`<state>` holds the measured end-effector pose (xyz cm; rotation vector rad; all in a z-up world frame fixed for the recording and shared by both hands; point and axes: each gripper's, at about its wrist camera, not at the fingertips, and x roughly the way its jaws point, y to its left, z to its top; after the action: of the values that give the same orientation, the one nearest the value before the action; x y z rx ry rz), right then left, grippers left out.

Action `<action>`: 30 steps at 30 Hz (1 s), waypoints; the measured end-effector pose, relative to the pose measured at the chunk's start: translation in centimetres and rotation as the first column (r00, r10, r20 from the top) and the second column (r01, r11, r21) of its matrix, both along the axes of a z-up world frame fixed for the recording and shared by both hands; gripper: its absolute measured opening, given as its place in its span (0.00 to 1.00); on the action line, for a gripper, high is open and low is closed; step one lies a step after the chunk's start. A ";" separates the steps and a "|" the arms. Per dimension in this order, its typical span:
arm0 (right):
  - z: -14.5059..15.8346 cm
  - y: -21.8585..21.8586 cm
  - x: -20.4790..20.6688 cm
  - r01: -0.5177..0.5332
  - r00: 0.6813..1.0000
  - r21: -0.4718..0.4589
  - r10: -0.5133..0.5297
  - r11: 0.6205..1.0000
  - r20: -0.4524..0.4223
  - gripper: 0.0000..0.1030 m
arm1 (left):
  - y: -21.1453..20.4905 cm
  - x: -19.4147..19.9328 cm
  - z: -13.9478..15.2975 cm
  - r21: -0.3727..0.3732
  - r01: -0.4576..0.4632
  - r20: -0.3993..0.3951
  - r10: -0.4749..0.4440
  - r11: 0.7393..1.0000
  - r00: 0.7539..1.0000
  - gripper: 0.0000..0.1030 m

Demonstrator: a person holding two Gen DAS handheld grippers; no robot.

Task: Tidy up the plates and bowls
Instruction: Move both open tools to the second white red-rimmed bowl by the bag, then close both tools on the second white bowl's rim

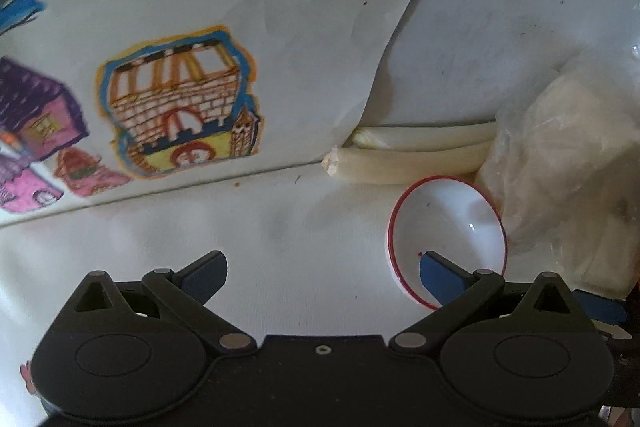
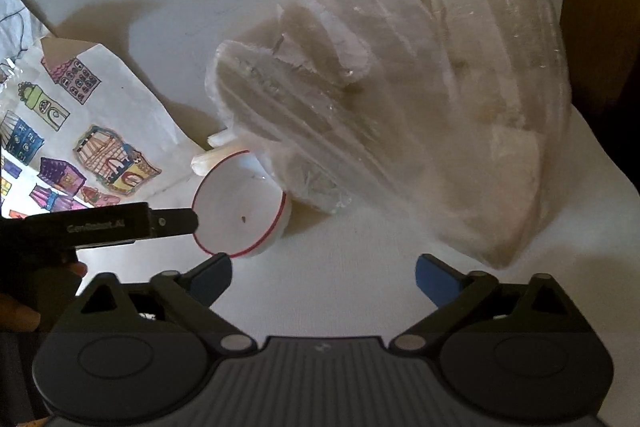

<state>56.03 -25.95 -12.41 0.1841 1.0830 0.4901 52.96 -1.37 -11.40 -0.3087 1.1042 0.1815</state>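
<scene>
While I look down along both sets of tongs, the one task item I can find is a small white bowl (image 1: 446, 239) with a thin red rim, sitting on the white desk (image 1: 280, 267). It is tilted, its open side turned towards my cameras, and a dark speck shows on its inner wall. It leans against a big clear plastic bag (image 2: 400, 87) stuffed with pale, flat pieces, and two whitish sticks (image 1: 412, 155) lie just behind it, half tucked under the edge of a sheet of paper (image 1: 180, 99) covered with coloured drawings of houses.

My left tongs (image 1: 324, 269) stand wide open with nothing between them. Their right-hand blue pad (image 1: 438, 275) sits in front of the lower part of the bowl; whether it touches the bowl I cannot tell from that view. From the right wrist camera I see the same left tongs (image 2: 176, 221) coming in from the side, a black tip at the bowl's near rim, with part of a hand (image 2: 24, 311) behind the tool.

My right tongs (image 2: 324, 277) are also spread wide and hold nothing. Bare desk lies between their blue pads; the bowl is just beyond the left pad and the bag just beyond the right one.
</scene>
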 end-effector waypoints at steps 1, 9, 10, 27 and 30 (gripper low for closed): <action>-0.1 0.1 0.1 0.004 1.000 0.006 -0.004 1.000 -0.002 0.91 | 0.0 0.2 0.0 -0.003 0.003 0.002 -0.003 1.000 1.000 0.99; -0.6 1.5 1.1 0.046 0.998 0.068 -0.044 0.997 -0.033 0.78 | -0.6 1.9 -0.7 0.010 0.083 -0.019 -0.083 0.997 0.996 0.99; -0.7 1.6 1.2 0.055 0.998 0.081 -0.052 0.995 -0.041 0.77 | -0.8 2.0 -0.7 0.023 0.094 -0.021 -0.094 0.995 0.995 0.99; -2.5 3.3 2.9 0.101 0.988 0.105 -0.088 0.989 -0.126 0.32 | -2.5 2.5 -1.2 -0.023 0.114 -0.010 -0.115 0.993 0.993 0.59; -2.6 3.3 3.0 0.102 0.988 0.110 -0.087 0.989 -0.128 0.27 | -3.1 2.6 -1.4 -0.041 0.115 -0.017 -0.116 0.993 0.993 0.48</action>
<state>59.03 -22.65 -14.98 0.3709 1.1609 0.4614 55.59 -4.44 -12.78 -0.2786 1.1426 0.0597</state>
